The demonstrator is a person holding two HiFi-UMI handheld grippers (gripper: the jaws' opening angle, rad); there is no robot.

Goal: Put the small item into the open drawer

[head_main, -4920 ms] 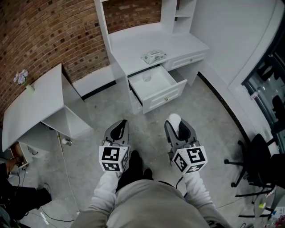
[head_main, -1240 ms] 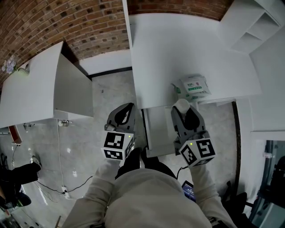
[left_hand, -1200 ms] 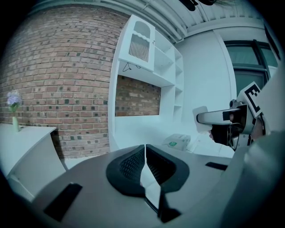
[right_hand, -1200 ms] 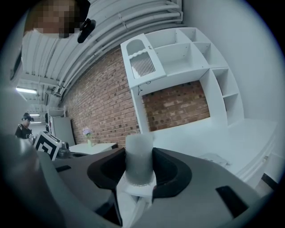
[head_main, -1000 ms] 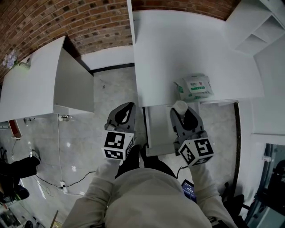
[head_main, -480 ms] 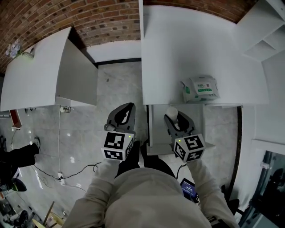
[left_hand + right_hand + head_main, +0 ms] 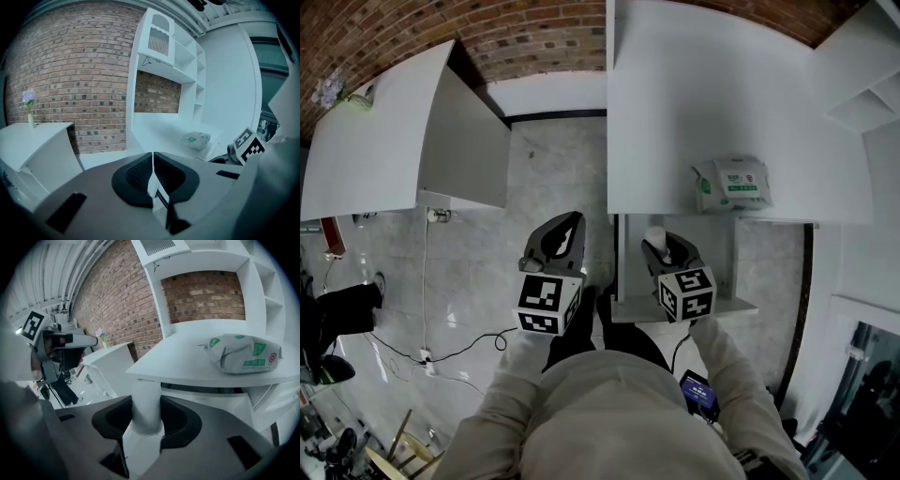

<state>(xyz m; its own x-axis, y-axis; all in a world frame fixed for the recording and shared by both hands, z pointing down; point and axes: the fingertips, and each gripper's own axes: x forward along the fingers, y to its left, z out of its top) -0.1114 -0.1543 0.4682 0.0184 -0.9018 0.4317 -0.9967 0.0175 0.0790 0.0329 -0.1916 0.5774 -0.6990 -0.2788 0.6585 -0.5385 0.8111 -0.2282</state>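
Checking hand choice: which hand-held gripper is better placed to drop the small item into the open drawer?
Right. The right hand-held gripper holds the white item over the open drawer; the left hand-held gripper is shut, empty, beside it.

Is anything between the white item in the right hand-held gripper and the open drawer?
Nothing visible. The right hand-held gripper holds the white item over the open drawer, near the desk top edge; the wipes pack lies on top.

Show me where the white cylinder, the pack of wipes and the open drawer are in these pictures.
white cylinder [image 7: 146, 404]: right gripper view, middle of its side.
pack of wipes [image 7: 733, 183]: head view, its printed top.
open drawer [image 7: 630, 277]: head view, bare inside near its left wall.
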